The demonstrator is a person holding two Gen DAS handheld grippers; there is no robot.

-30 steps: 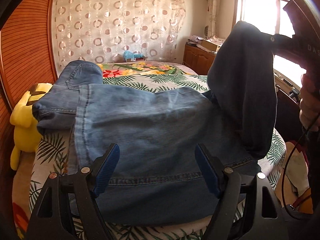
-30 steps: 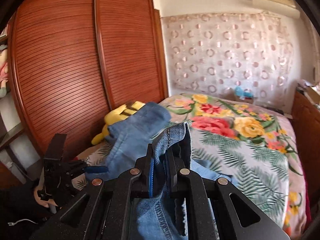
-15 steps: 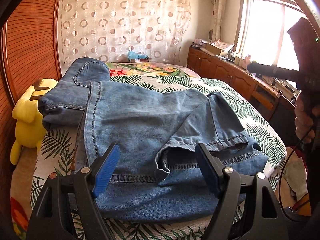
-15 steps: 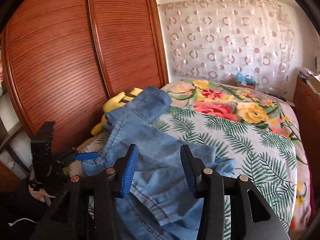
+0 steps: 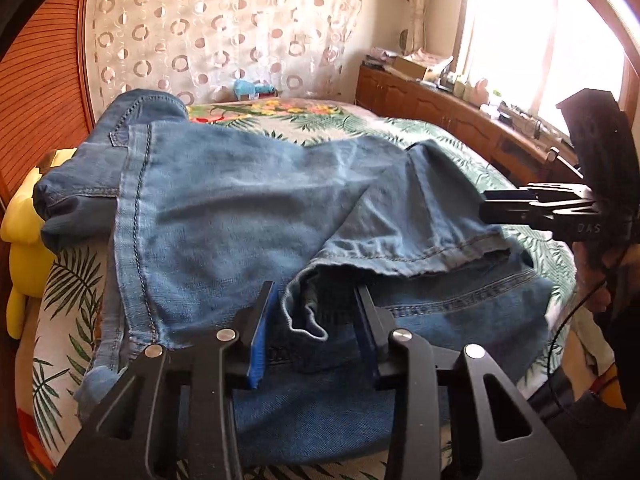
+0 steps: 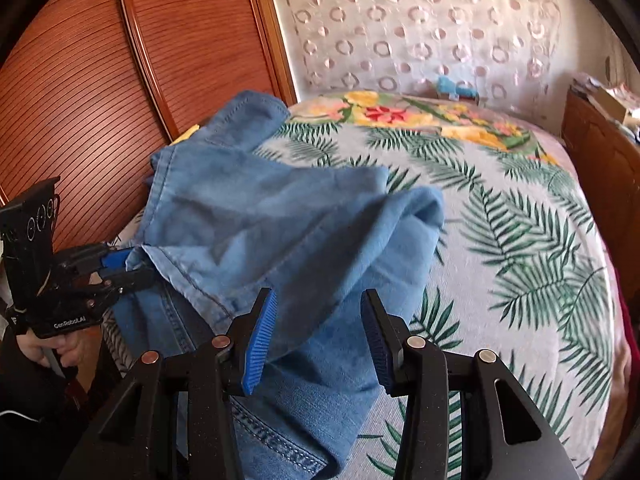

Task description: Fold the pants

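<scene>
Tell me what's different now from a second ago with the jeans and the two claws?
The right claw let go of the jeans' leg end, which dropped from the air onto the pile, and it hangs open above the cloth. The left claw moved down, and its jaws are closing around the leg hem. The bed and yellow plush toy stayed put.

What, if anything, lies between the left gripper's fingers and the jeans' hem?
Nothing visible does. The left gripper is closing, with the crumpled hem of the jeans already between its blue pads; no other object intervenes.
</scene>
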